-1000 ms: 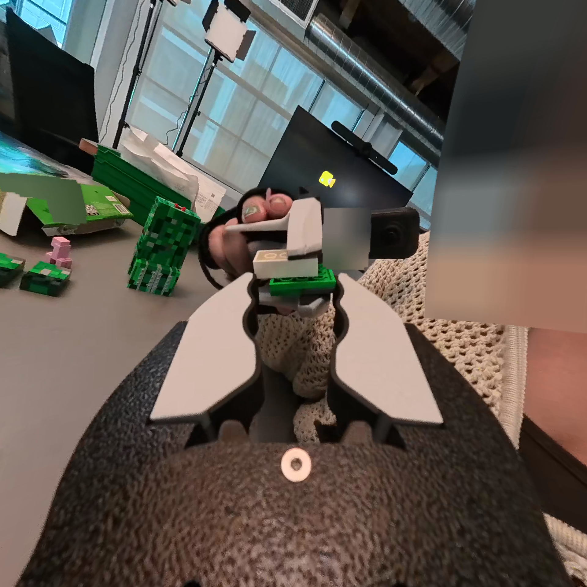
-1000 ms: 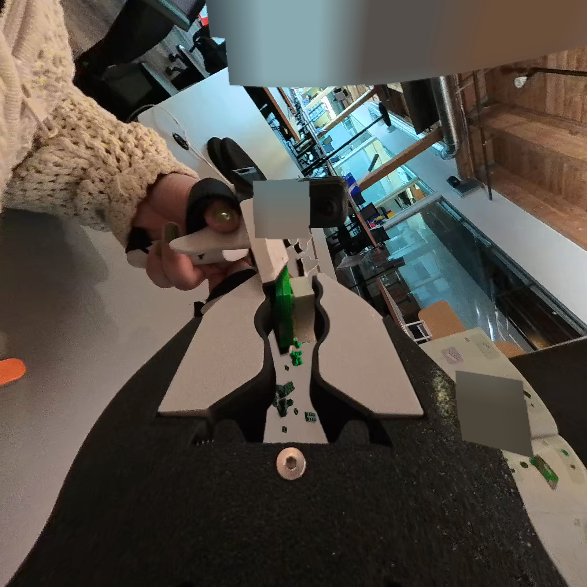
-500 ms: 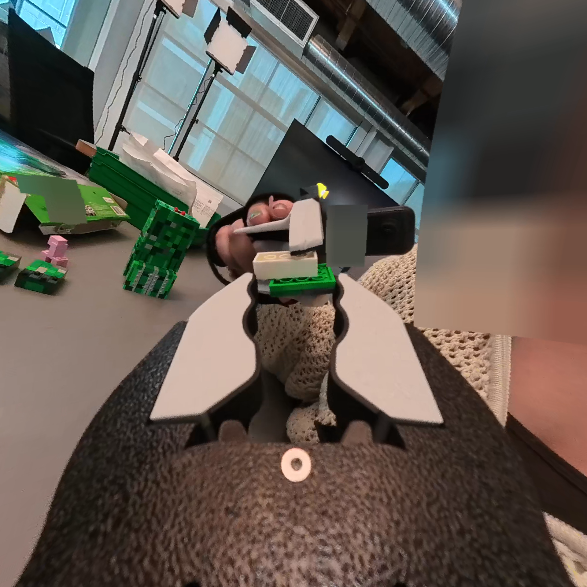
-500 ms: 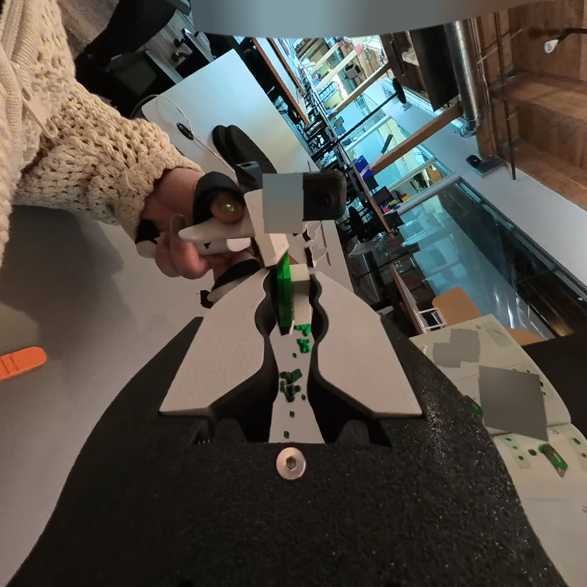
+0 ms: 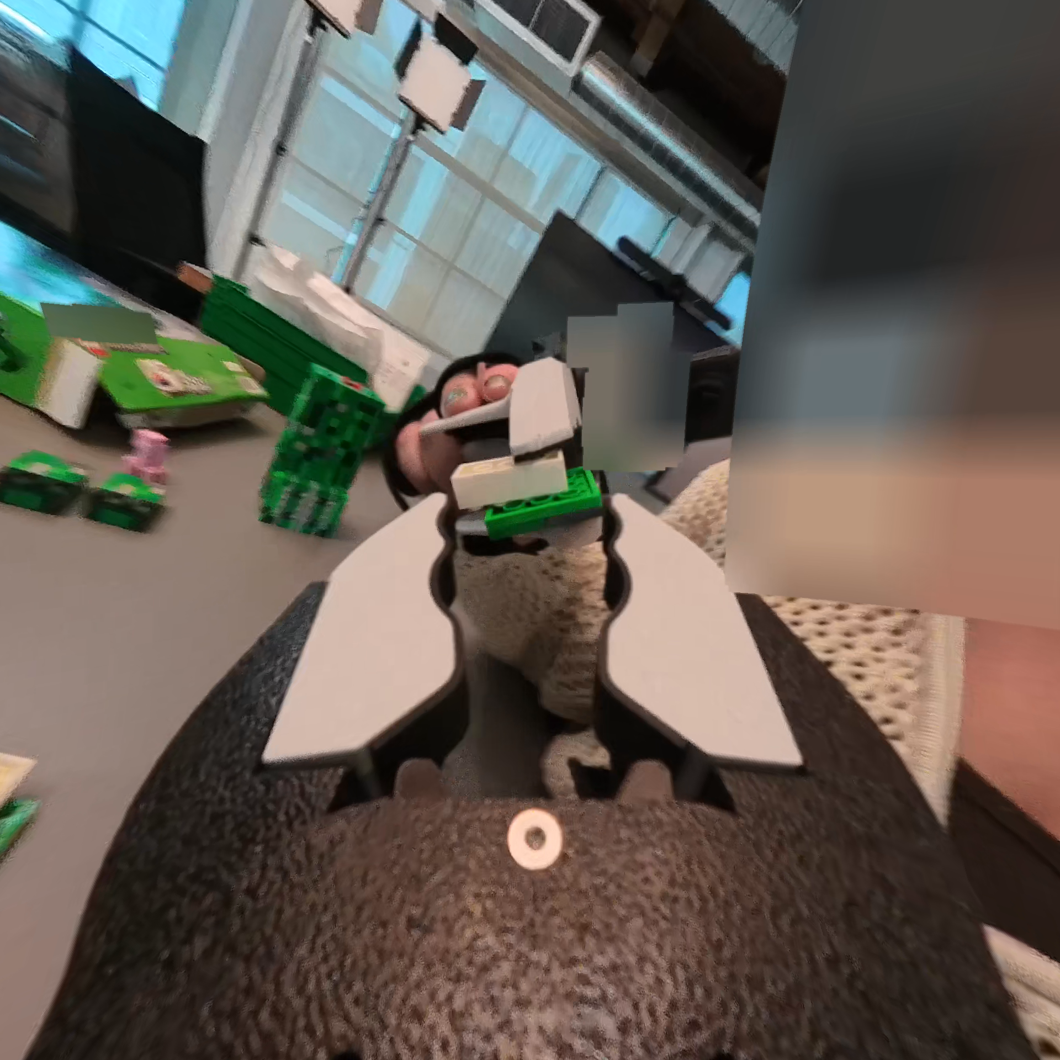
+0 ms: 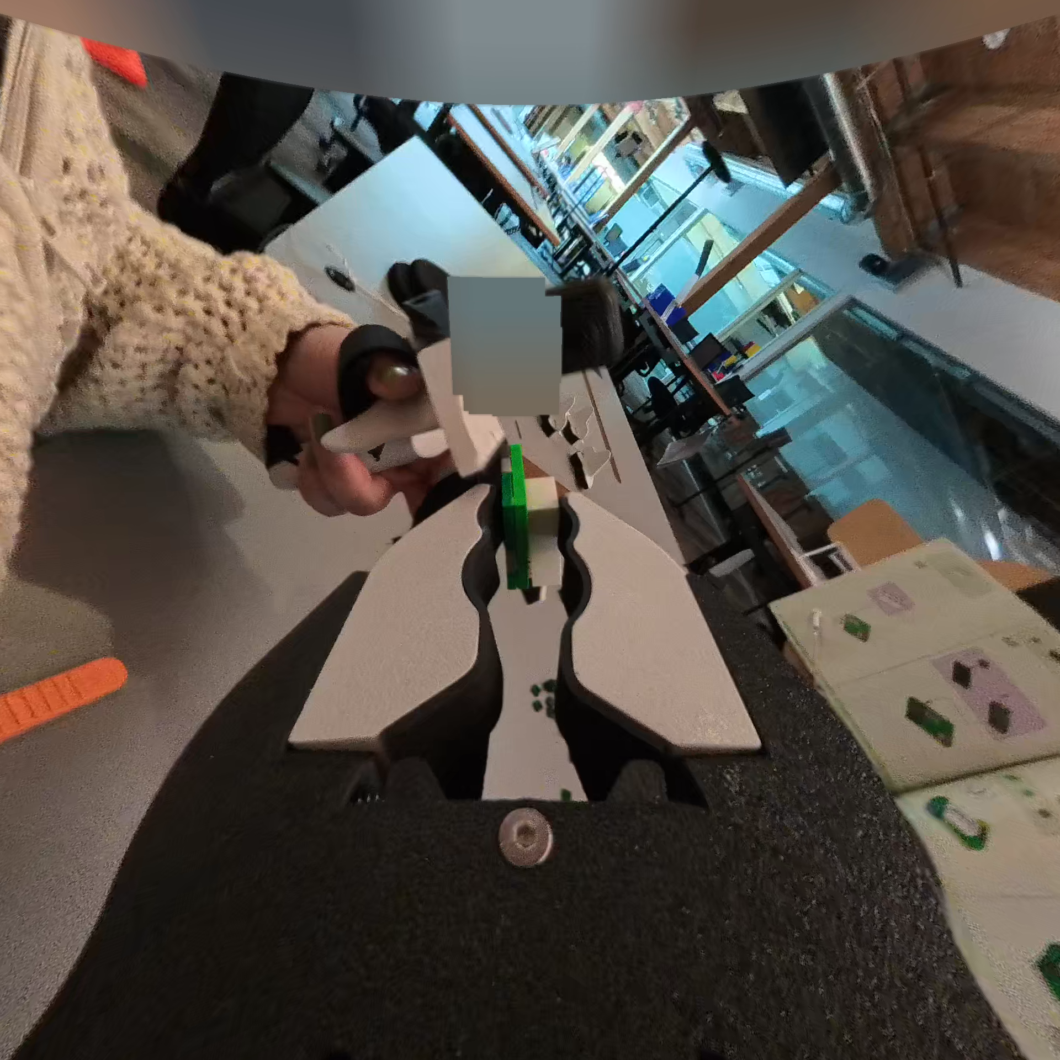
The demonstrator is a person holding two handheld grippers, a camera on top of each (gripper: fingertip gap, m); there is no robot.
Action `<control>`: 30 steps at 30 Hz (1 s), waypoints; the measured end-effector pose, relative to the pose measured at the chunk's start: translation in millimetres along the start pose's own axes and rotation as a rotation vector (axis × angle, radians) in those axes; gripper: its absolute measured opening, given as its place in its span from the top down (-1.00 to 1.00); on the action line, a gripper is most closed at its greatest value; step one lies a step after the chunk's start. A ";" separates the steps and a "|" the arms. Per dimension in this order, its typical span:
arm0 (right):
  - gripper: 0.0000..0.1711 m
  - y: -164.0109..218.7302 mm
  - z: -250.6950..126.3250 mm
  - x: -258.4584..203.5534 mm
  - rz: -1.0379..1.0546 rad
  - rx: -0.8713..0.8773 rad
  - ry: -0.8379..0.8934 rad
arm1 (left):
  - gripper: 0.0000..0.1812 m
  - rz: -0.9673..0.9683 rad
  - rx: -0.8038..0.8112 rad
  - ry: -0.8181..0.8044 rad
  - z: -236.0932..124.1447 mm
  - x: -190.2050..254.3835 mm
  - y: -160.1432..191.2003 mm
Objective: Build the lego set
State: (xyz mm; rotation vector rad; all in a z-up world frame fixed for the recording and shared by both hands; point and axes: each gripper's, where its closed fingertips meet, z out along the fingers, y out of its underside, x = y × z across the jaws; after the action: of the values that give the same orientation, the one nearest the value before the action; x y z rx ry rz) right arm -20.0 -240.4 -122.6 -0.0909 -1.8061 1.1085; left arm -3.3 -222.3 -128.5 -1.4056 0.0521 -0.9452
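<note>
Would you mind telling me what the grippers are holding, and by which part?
A white brick on a green plate: the right gripper squeezes their flat faces, while the left gripper appears to clamp the stack's ends.

You are not looking at any writing that can be made out here. The flattened green cardboard box (image 5: 172,375) lying on the grey table (image 5: 172,602) is carrying printed patches, but motion blur is smearing them past reading. The open cream-paged instruction booklet (image 6: 940,659) beside your right gripper is showing only small brick diagrams, with no figures or words coming through clearly.
</note>
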 end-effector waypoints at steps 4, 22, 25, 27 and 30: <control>0.79 -6.9 -13.5 9.1 0.309 0.276 -0.055 | 0.29 0.268 -0.011 -0.143 -6.7 -2.3 -8.3; 0.79 -21.3 -30.3 6.3 0.623 0.771 -0.129 | 0.80 0.677 -0.032 -0.276 11.0 11.3 -9.8; 0.79 -22.4 -30.5 5.8 0.621 0.771 -0.126 | 0.80 0.693 -0.029 -0.273 11.1 13.0 -9.6; 0.79 -22.0 -29.8 6.0 0.630 0.766 -0.124 | 0.81 0.701 -0.029 -0.275 10.7 12.9 -9.5; 0.79 -21.9 -28.0 4.7 0.631 0.747 -0.132 | 0.82 0.709 -0.026 -0.267 9.4 13.3 -8.7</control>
State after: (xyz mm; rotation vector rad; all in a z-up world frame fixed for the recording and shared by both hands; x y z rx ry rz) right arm 7.3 -232.8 -100.8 -0.1465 -1.3838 2.2190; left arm 5.9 -221.4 -112.6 -1.3801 0.3395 -0.1698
